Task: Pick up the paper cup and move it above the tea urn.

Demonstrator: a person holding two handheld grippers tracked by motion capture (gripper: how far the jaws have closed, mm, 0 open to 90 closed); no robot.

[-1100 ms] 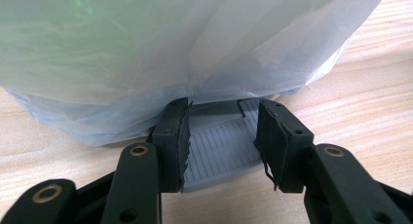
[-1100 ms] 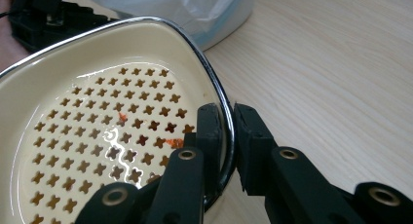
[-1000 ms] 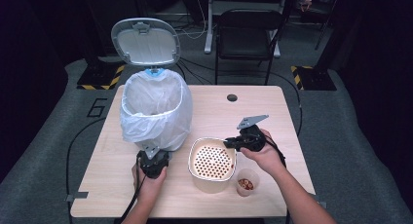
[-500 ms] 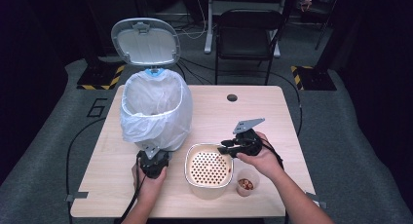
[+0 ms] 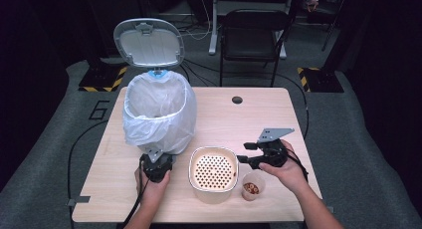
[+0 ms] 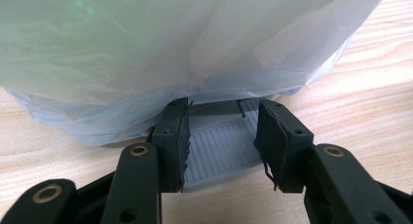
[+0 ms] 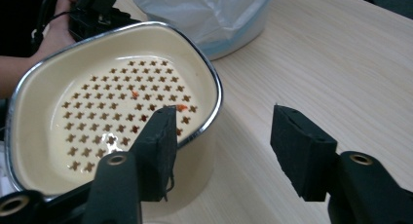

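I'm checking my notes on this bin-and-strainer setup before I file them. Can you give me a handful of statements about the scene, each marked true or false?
1. The bin's lid stands open. True.
2. The left tongs are clamped on the bin's grey pedal. True: a pad presses each side of it.
3. The right tongs grip the perforated bowl. False: their jaws have just been opening and stand beside its rim, with nothing between them.
4. The small cup is empty. False: it holds reddish-brown bits.
5. The bin's white bag lies flat on the table. False: it lines the bin and drapes over its rim.
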